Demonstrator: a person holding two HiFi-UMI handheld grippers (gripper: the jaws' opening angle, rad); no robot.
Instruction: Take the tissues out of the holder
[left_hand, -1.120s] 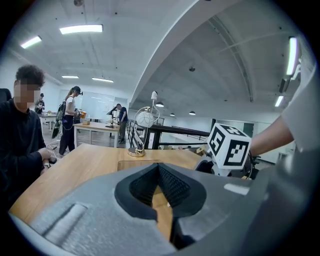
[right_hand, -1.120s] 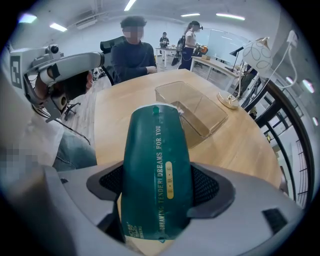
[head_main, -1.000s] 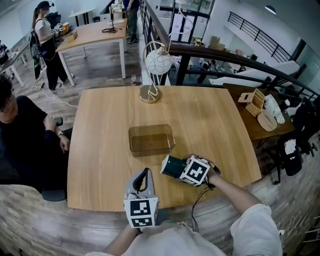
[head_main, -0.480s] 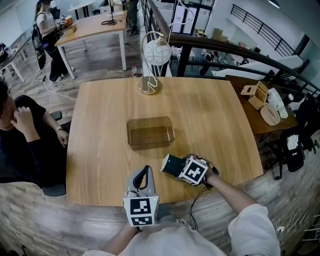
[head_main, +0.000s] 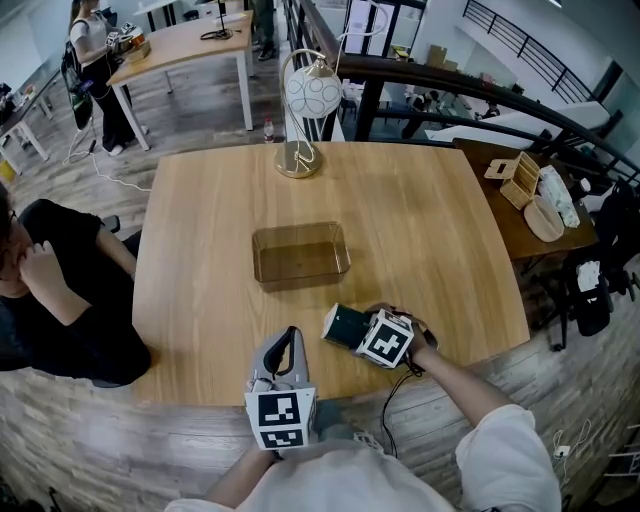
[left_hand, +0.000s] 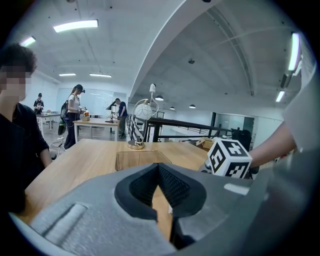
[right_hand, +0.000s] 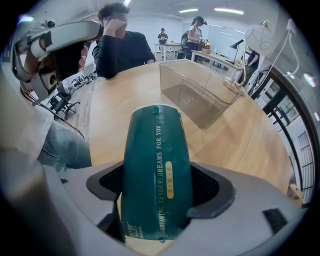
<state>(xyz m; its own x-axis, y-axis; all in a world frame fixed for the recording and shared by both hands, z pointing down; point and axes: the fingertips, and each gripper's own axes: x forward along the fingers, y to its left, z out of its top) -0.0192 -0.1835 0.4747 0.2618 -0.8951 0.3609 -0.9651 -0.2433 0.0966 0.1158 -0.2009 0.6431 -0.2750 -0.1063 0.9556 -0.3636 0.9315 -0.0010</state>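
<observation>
We've got the right gripper (head_main: 360, 333) clamped on the green tissue pack (right_hand: 156, 150), already out of the clear holder (head_main: 298, 228), which sits empty mid-table. Pack points steeply down nr the front edge of the wooden table (head_main: 200, 250); can't tell if it touches. Left gripper (left_hand: 160, 192) has jaws pressed together on nothing, just beside. Risks, as we judge: wrap looks slick & pads seem to bite only one end, so pack could slide or pivot out. Letting go this close to the edge w/ it tilted, it may topple off.
</observation>
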